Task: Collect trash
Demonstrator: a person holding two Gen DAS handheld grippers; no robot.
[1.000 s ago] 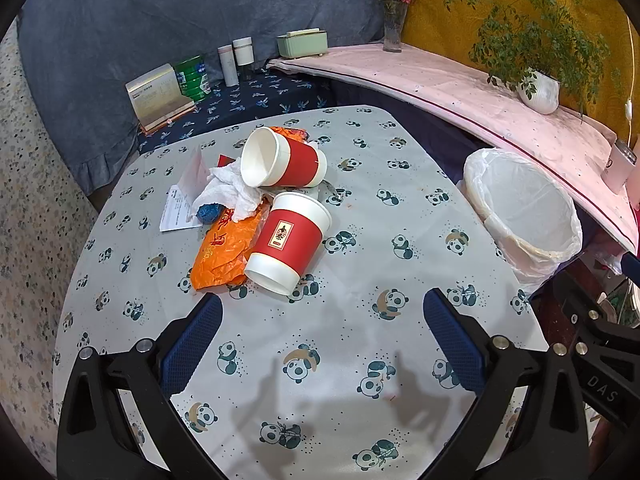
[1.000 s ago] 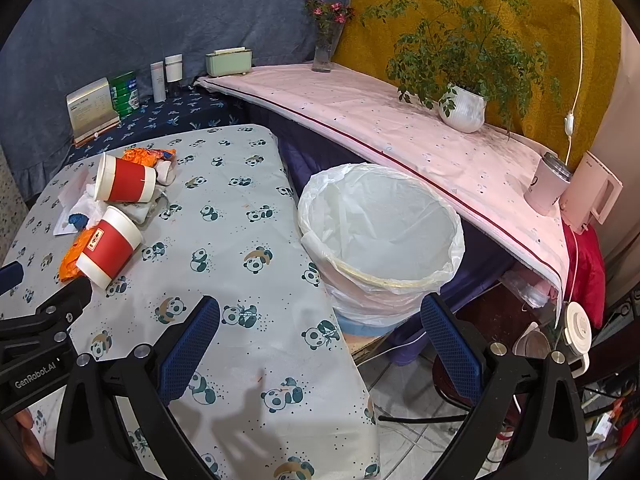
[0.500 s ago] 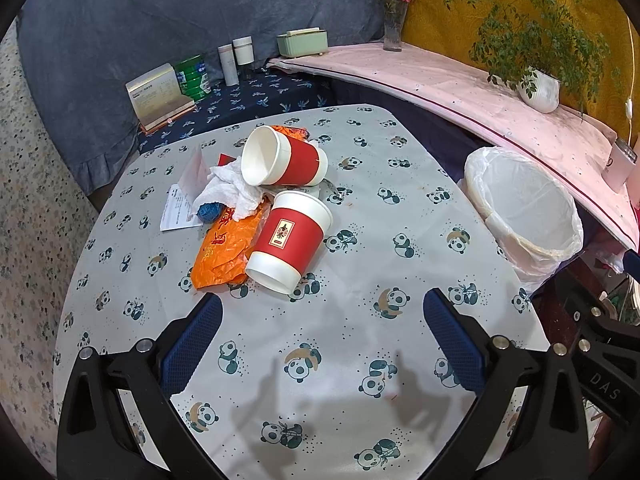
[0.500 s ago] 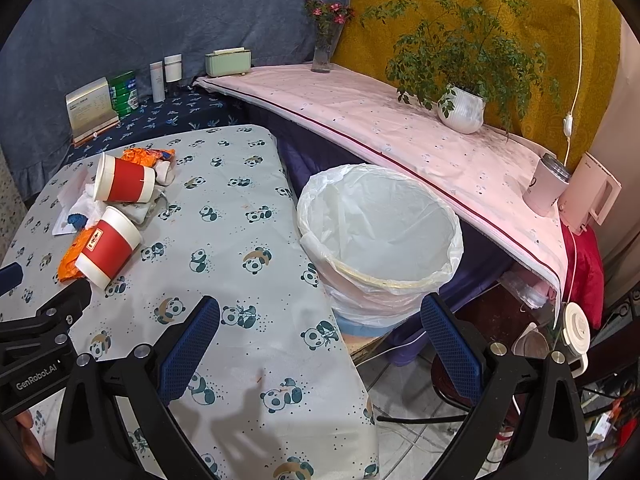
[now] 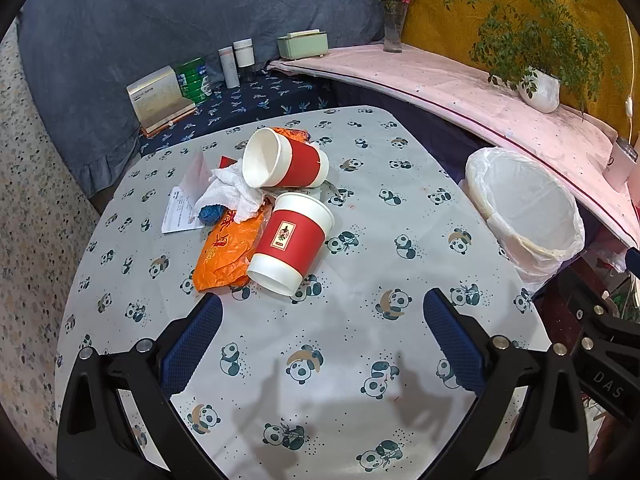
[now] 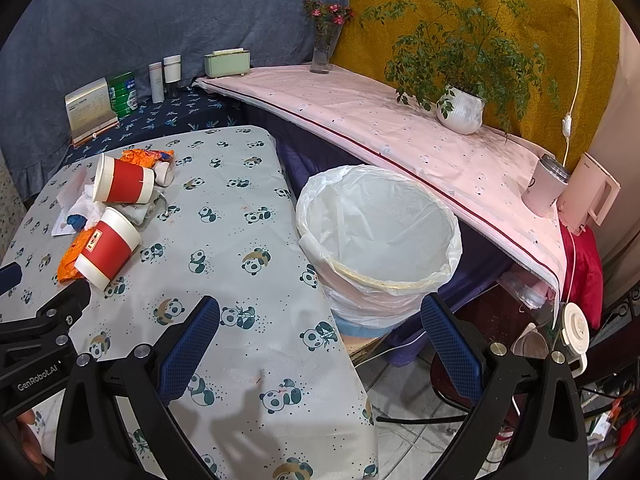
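Both tools spread wide, empty.

Paper cups, matt. Orange wrapper: glossy plastic. Tablecloth: matt printed cloth. Bin liner: thin translucent plastic.

Two cups lie tipped on the counter among a wrapper, tissue and paper; the bin stands right of the counter, below its edge.
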